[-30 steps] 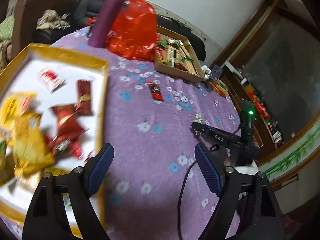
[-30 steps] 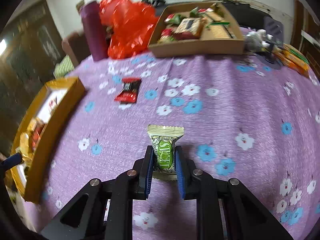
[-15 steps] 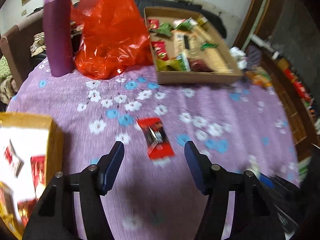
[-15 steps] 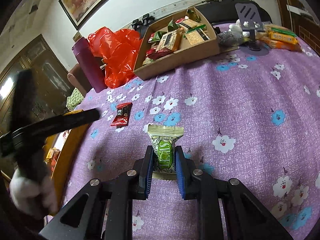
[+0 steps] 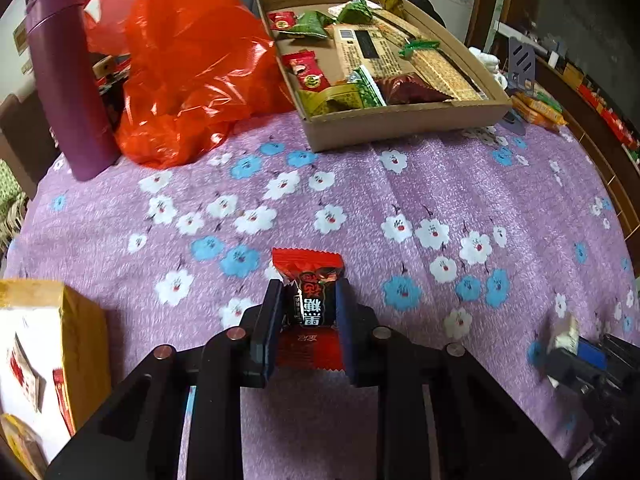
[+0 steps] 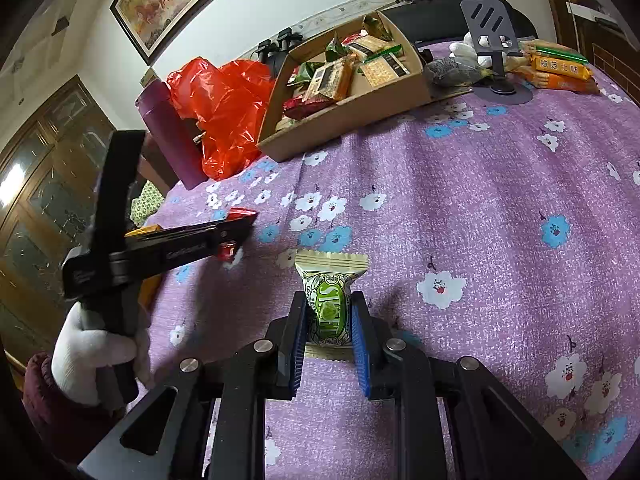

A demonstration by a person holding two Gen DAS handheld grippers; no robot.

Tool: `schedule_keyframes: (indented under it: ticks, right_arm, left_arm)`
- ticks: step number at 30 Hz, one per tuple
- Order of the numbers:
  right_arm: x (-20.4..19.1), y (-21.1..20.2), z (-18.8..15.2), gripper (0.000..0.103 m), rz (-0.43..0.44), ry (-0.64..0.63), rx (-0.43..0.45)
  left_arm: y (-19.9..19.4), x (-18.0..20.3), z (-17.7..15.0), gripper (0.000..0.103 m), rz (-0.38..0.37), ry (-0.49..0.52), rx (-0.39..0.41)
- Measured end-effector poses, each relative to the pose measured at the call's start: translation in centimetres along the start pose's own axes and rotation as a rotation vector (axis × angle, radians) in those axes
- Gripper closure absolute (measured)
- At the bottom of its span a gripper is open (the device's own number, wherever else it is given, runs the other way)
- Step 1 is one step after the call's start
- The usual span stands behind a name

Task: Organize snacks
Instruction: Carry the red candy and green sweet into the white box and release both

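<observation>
A wrapped candy (image 5: 310, 300) sits between my left gripper's (image 5: 307, 320) fingers, above the tablecloth (image 5: 400, 208). Ahead lies the cardboard tray (image 5: 400, 120) full of snacks, a plastic bag (image 5: 188, 64) to its left, and a bottle (image 5: 68, 80) left of that. A box (image 5: 80, 320) sits at my near left. My right gripper (image 6: 330, 326) holds another sweet (image 6: 329, 300).
</observation>
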State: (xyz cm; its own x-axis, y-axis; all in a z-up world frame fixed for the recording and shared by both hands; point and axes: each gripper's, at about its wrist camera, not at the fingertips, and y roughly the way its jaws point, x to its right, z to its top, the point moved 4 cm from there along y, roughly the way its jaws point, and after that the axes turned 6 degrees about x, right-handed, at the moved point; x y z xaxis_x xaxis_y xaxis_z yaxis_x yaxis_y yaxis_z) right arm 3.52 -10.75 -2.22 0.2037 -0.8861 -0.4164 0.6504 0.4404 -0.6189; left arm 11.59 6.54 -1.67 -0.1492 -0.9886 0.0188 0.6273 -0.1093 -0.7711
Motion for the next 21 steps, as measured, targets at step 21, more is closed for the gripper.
schedule_keyframes:
  ticks: [21]
  right_arm:
    - [-3.8, -1.0, -0.6, 0.082, 0.012, -0.096, 0.056]
  left_arm:
    - [-14.8, -17.1, -3.4, 0.080, 0.031, -0.308, 0.175]
